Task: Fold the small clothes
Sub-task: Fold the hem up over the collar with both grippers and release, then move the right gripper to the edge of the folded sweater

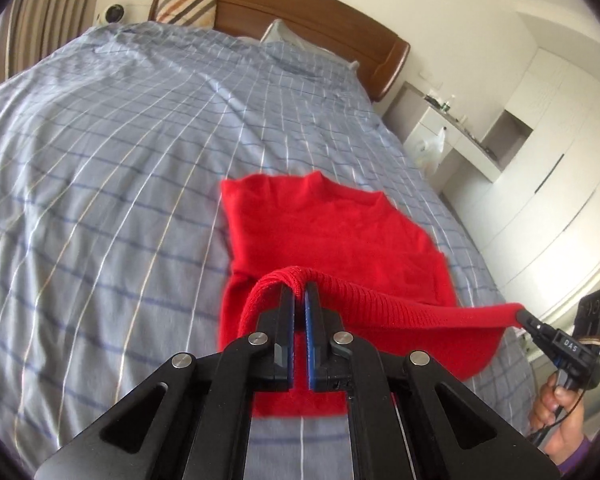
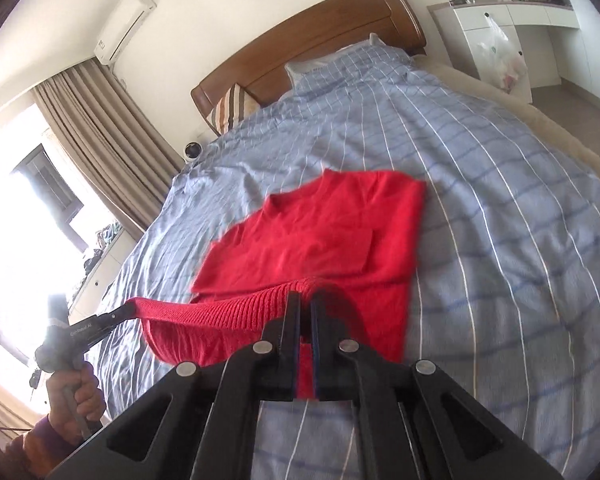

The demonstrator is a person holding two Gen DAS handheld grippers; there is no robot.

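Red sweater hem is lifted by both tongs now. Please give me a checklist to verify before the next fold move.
1. Left tongs shut on the ribbed hem: ok.
2. Right tongs shut on the hem: ok.
3. Hem stretched between the two tongs, no sag: ok.
4. Red sweater collar end lying flat on the bed: ok.
5. Sleeves tucked in: cannot tell.
6. How many layers each grip holds: cannot tell.

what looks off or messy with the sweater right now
Nothing looks damaged or spilled. The sweater lies flat on the bed, sides already folded in. Its ribbed hem is lifted and stretched between the left gripper and the right gripper, sagging a little in the middle, which fits a fold in progress.
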